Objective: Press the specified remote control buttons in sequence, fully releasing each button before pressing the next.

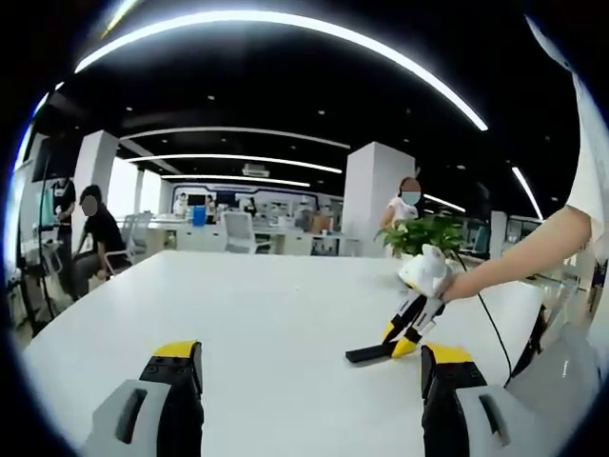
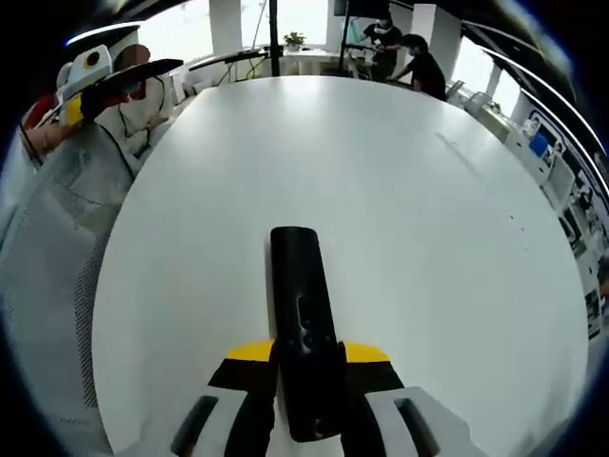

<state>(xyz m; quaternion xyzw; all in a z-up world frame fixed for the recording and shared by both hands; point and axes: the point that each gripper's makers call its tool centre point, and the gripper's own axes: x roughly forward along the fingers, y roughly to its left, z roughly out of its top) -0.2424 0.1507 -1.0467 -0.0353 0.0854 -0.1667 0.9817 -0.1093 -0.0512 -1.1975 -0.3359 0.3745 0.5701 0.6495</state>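
Two handheld grippers. Left gripper: black jaws capped with yellow, pale grey housings with dark oval slots on either side. Right gripper: same black jaws, yellow bands, grey-white bodies with slots; seen from the left gripper view as white-bodied, trailing a black cable. White short sleeve on the arm; white mesh-textured fabric alongside.

left gripper gapes; right gripper clamped.

Left hand-held gripper is hovering over the white table, jaws standing apart. Right hand-held gripper, in a person's hand, is holding a black remote against the table.
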